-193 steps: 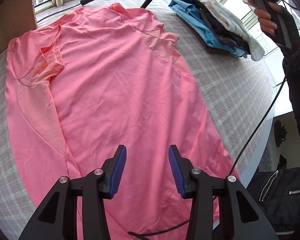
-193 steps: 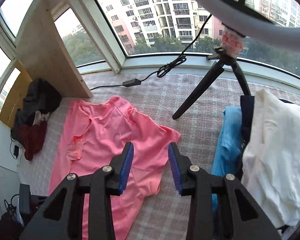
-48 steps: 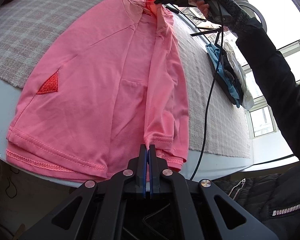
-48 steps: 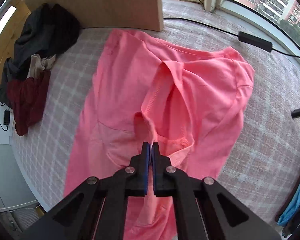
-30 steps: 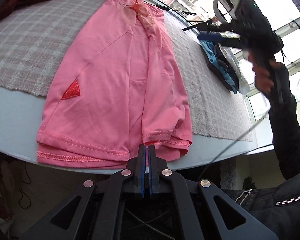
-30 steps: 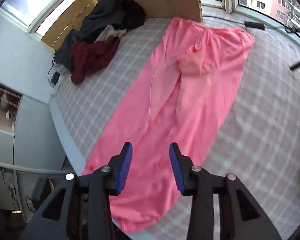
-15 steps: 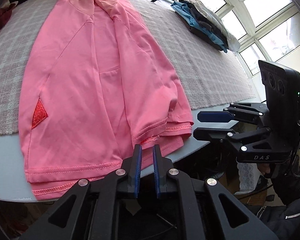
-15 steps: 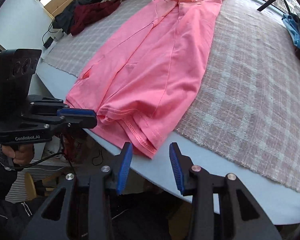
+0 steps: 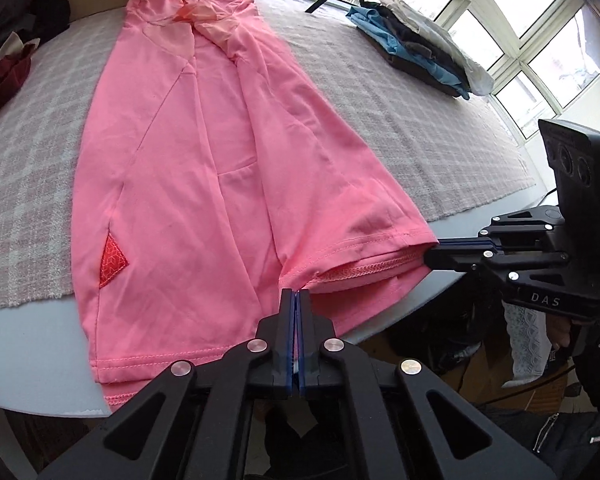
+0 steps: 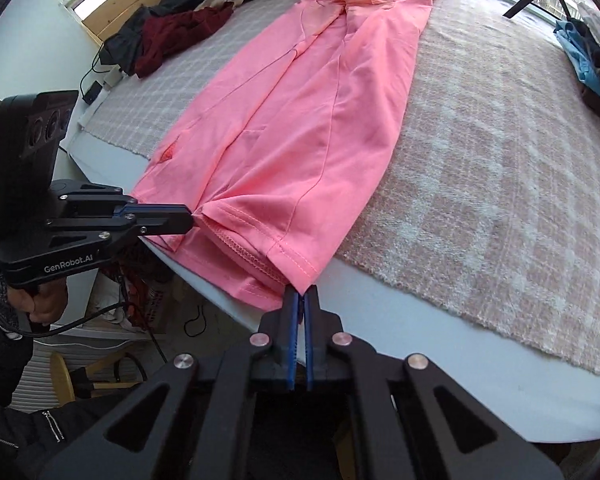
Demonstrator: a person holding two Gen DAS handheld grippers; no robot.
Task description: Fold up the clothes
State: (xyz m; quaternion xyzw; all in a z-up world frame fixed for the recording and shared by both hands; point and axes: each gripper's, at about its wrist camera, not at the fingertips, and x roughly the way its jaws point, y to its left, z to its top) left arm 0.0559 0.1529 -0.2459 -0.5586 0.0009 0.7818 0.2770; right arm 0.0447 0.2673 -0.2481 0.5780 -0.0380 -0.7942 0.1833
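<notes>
Where grippers pinch, pink shirt (image 9: 204, 168) (smooth knit) puckers.

A pink shirt (image 9: 204, 184) lies lengthwise on a checked cloth (image 9: 400, 120), its sides folded in and its hem hanging over the table edge (image 9: 32, 368). The left gripper (image 9: 297, 300) is closed on the hem near the middle. The right gripper (image 9: 434, 250), coming from the right, pinches the hem's right corner. A pile of folded clothes (image 9: 420, 52) sits by the windows.
</notes>
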